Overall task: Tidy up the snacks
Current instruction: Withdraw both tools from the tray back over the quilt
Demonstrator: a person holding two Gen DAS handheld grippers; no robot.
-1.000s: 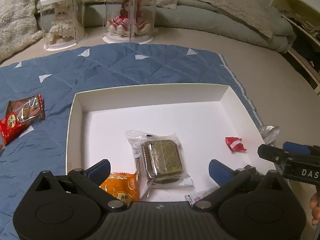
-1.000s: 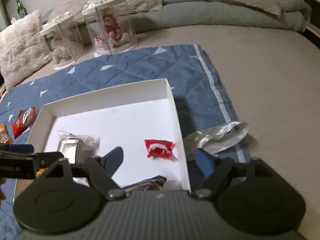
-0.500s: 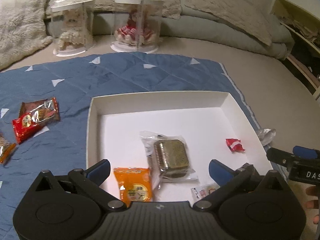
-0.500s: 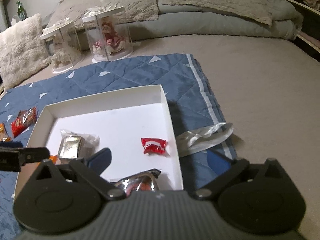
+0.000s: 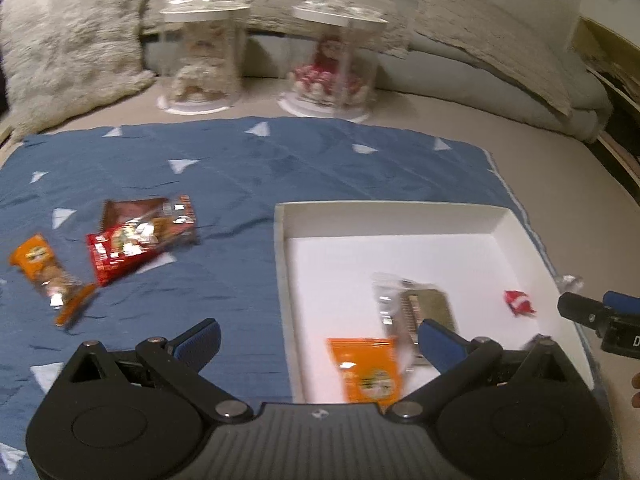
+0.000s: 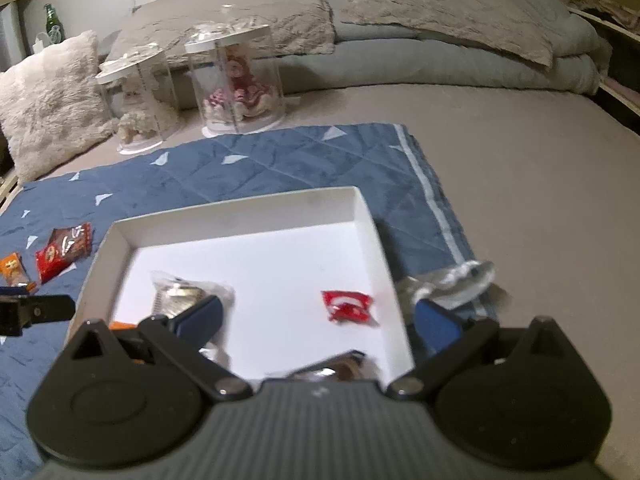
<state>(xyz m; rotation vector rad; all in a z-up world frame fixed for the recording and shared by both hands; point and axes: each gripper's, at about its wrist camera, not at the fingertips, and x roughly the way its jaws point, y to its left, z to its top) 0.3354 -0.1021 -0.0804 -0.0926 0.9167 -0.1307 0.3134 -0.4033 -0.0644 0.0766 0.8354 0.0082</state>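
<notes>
The snacks (image 5: pixel 140 240) still outside the box (image 5: pixel 280 280) lie on the blue quilt (image 5: pixel 240 184), left of frame centre, above the left claw (image 5: pixel 316 340), long axes slanting. Left claw is nearer. Both it and the right claw (image 6: pixel 316 320) are open, empty.

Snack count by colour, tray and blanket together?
Orange: 2, orange tray packet and orange blanket packet
Red: 2, small red candy and red blanket packet
Brown: 1, brown packet
Clear-wrapped: 1, biscuit pack
Silvery: 1, half-hidden wrapper at the near edge of the tray
Total: 7
</notes>
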